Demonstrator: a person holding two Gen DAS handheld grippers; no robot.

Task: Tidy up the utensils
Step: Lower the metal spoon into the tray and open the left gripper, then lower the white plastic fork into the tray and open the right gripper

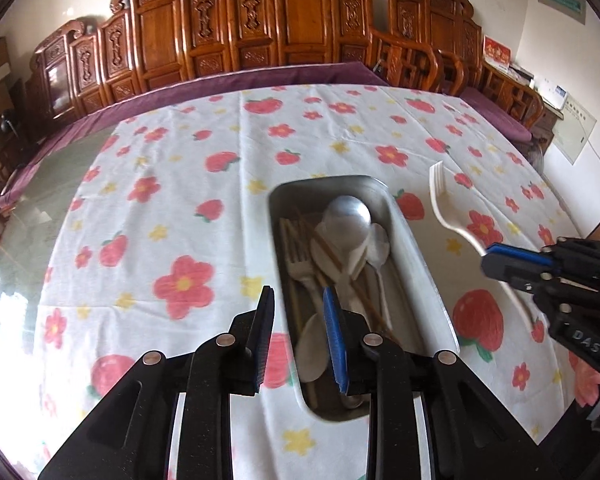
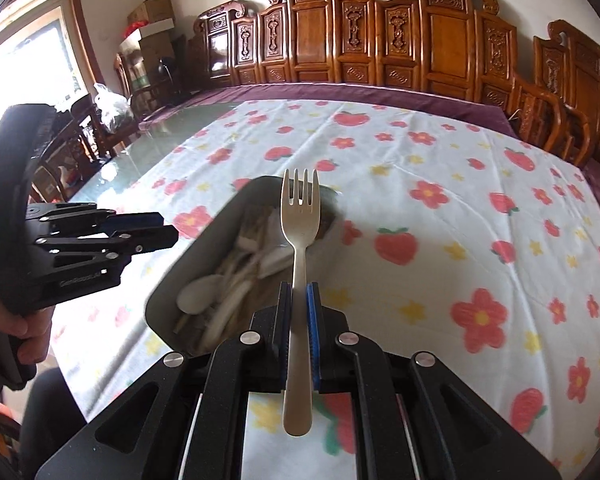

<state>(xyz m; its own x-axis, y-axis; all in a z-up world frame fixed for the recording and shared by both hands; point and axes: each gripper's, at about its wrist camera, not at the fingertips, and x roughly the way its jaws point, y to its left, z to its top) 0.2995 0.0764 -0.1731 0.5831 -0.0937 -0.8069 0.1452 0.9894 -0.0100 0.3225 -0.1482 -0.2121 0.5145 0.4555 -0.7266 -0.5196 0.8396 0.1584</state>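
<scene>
The left gripper hangs with its jaws apart and empty over the near end of the metal tray, probably free for another utensil; the tray on the floral tabletop gathers spoons, forks and chopsticks. To the right, the right gripper is clamped on a pale plastic fork mid-handle, tines forward over the tray, seemingly to drop it in; its casing reads "DAS".

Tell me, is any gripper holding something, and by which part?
The right gripper holds a fork by the middle of its handle, prongs pointing away. The left gripper is open and holds nothing, above the tray.
</scene>
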